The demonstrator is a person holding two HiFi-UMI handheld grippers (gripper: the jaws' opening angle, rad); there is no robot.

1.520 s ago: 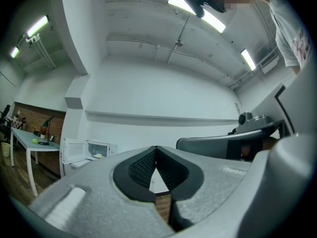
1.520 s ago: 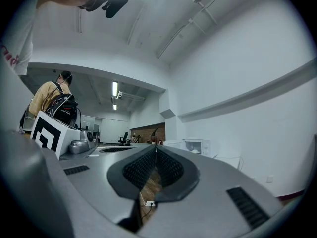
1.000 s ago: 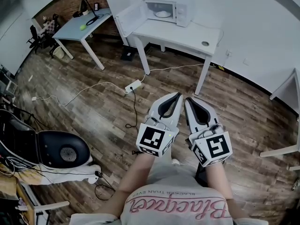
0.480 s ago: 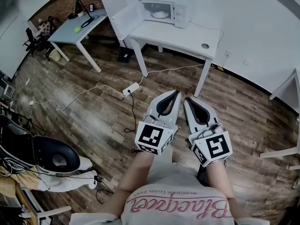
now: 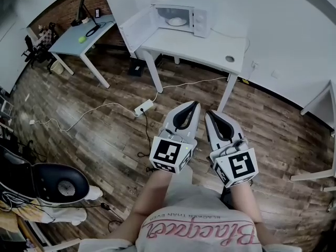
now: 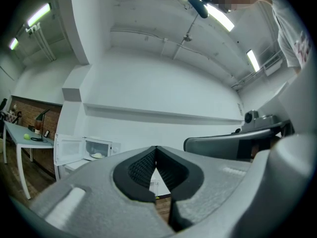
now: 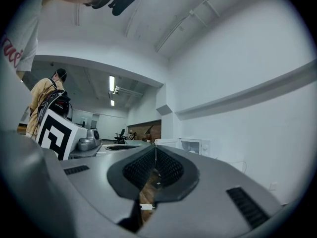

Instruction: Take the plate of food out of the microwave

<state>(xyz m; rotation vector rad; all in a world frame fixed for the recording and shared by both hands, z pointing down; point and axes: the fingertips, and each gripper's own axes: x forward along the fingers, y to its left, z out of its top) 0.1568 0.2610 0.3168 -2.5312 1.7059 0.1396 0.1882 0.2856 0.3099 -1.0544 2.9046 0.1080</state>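
The plate of food (image 5: 176,21) lies inside the microwave (image 5: 201,19), which stands at the far left corner of the white table (image 5: 205,46). Its door (image 5: 137,29) is swung wide open and hangs out past the tabletop's left edge. The cavity opens toward the tabletop's near edge.

The left gripper (image 5: 196,103) and the right gripper (image 5: 208,112) are held level, side by side, over the wooden floor (image 5: 94,135), well apart from the table. Each has its jaws pressed together with nothing between them.

The plate lies ahead of both grippers and a little to their left, so the left gripper looks slightly nearer. The plate appears round and shallow, with no long axis to line up on. The approach probably turns on entering the cavity squarely from the front, clear of the door on the left.

The bare tabletop right of the microwave, up to a small round fitting (image 5: 229,59) near the right edge, offers room to set the plate down. A power strip (image 5: 140,108) and its cables lie on the floor just left of the straight path, which could be a trip risk.
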